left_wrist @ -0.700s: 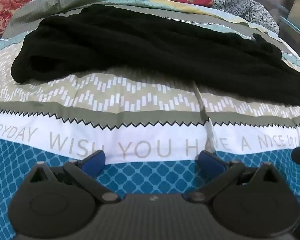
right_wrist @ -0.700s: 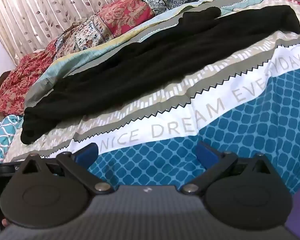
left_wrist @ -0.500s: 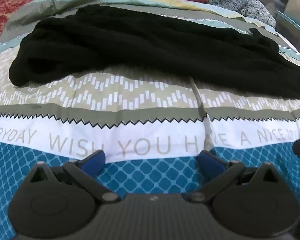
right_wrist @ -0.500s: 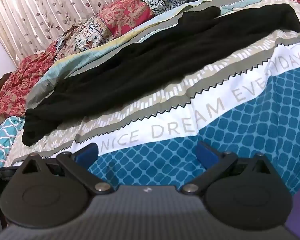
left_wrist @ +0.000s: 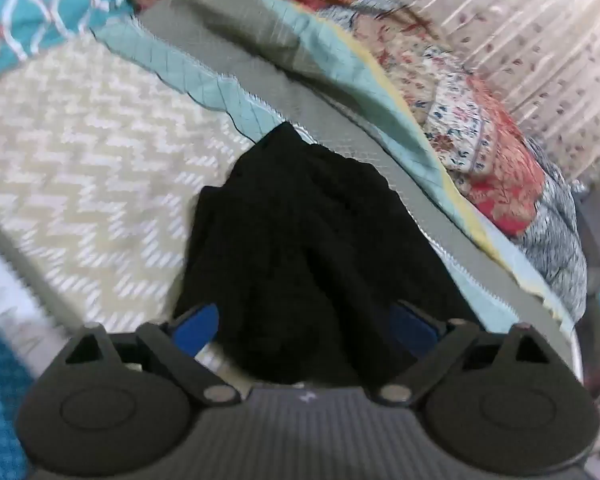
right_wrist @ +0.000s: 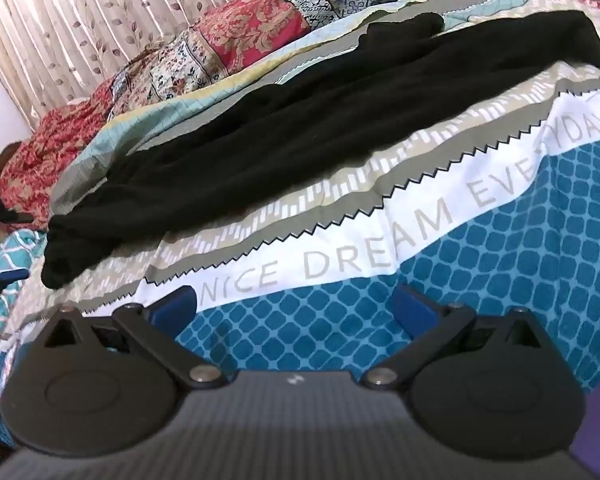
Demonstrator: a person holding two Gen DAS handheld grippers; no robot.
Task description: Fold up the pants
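While the left gripper [left_wrist: 306, 330] hangs right over one end of the black pants [left_wrist: 300, 248] with its jaws spread wide and pressing nothing, that end already lies between the two blue pads — this is the nearer hand. From there the pants run away as one long strip across the bed [right_wrist: 500, 240], so their long axis lies crosswise to the right gripper [right_wrist: 296, 312]. It too is wide open and empty, well short of the cloth over the blue-patterned bedcover — the far end is its likely target.
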